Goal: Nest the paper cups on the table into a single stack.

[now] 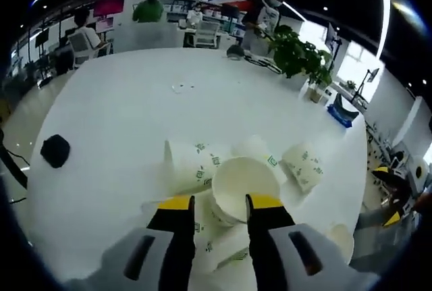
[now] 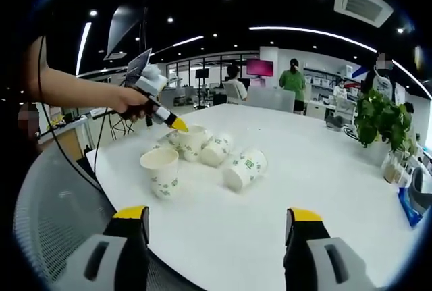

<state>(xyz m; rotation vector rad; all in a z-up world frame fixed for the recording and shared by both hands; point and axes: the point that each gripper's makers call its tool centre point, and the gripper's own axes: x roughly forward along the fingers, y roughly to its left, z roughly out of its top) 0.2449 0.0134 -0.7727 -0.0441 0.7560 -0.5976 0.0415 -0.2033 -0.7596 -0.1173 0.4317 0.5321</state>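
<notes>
Nearest the lens in the left gripper view, the left hand-held gripper (image 1: pixel 219 203) sits at the bottom centre with its yellow-tipped jaws closed most of the way around the rim of an upright cup (image 1: pixel 237 186); the jaws flank it closely and appear to touch its sides, so it looks gripped. Lying cups (image 1: pixel 192 163) fan out just behind it at mid-frame, another cup (image 1: pixel 302 166) to the right of them.

In the right gripper view, the right hand-held gripper (image 2: pixel 216 220) hangs at the bottom with jaws wide apart and empty, well short of the cups. An upright cup (image 2: pixel 160 169) stands left of centre, a tipped cup (image 2: pixel 244 168) beside it.

To do this step well, the held cup probably wants a light squeeze so the paper wall does not buckle, a straight lift, then a mouth-to-base line-up with the next cup before pushing in.

The desk (image 1: pixel 121 115) is white, broad and smooth. A dark object (image 1: pixel 55 150) lies at its left edge, a plant (image 1: pixel 297 55) stands upper right. Around it is an open office with ceiling lights, screens and several people.
</notes>
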